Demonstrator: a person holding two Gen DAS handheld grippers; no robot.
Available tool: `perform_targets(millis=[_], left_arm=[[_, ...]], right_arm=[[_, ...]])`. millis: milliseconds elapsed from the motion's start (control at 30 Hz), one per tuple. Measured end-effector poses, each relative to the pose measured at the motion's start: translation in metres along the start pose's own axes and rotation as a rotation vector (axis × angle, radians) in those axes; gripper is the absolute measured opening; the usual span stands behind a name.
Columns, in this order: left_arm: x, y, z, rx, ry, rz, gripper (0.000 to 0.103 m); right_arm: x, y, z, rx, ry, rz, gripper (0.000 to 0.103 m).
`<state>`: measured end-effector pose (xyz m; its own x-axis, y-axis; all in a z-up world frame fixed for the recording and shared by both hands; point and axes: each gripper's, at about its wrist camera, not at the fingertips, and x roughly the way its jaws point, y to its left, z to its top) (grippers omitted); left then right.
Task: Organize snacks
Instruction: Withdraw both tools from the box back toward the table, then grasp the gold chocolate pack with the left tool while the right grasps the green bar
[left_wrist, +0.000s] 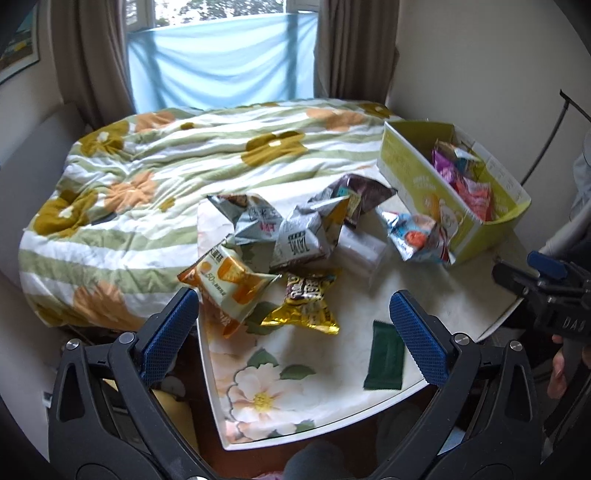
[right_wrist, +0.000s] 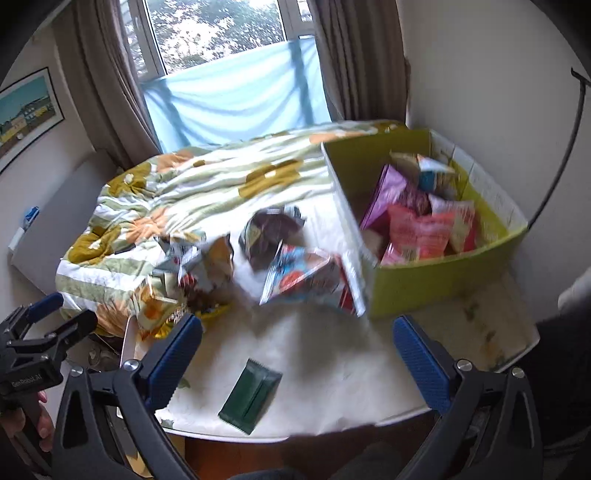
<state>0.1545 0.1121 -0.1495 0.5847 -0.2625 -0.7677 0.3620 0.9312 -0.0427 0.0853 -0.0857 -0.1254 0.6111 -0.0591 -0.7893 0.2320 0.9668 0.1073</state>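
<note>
Several snack packets lie loose on a white floral table (left_wrist: 343, 354): an orange one (left_wrist: 231, 284), a gold one (left_wrist: 304, 301), grey ones (left_wrist: 299, 236), a dark brown one (left_wrist: 364, 194), a blue-red one (left_wrist: 413, 234) and a flat dark green packet (left_wrist: 384, 356). A yellow-green box (left_wrist: 424, 184) at the back right holds pink and red packets (right_wrist: 417, 221). My left gripper (left_wrist: 293, 325) is open and empty, above the table's near part. My right gripper (right_wrist: 297, 349) is open and empty, above the green packet (right_wrist: 251, 395), which lies in front of the box (right_wrist: 443, 280).
A bed with a green-striped floral quilt (left_wrist: 147, 184) adjoins the table on the left and back. Curtains and a window are behind. A wall and a black cable (right_wrist: 561, 155) are to the right of the box. A clear plastic case (left_wrist: 362, 251) lies among the packets.
</note>
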Motion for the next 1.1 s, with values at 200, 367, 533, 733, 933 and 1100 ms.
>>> perform_targets(millis=[200, 367, 533, 733, 933, 1100], left_arm=[[0.039, 0.011, -0.005, 0.010, 0.040, -0.070, 0.100], [0.081, 0.008, -0.008, 0.036, 0.089, -0.112, 0.085], [0.124, 0.003, -0.015, 0.042, 0.156, -0.142, 0.079], [0.156, -0.001, -0.023, 0.035, 0.210, -0.174, 0.075], [0.173, -0.004, -0.025, 0.027, 0.239, -0.166, 0.062], [0.180, -0.003, -0.027, 0.014, 0.249, -0.159, 0.051]], right_arm=[[0.038, 0.025, -0.034, 0.034, 0.097, -0.005, 0.103], [0.069, 0.041, -0.058, 0.038, 0.152, -0.034, 0.103], [0.094, 0.050, -0.076, 0.047, 0.189, -0.073, 0.095], [0.115, 0.060, -0.091, 0.040, 0.231, -0.094, 0.087], [0.129, 0.061, -0.101, 0.036, 0.278, -0.098, 0.076], [0.134, 0.067, -0.104, 0.016, 0.276, -0.116, 0.073]])
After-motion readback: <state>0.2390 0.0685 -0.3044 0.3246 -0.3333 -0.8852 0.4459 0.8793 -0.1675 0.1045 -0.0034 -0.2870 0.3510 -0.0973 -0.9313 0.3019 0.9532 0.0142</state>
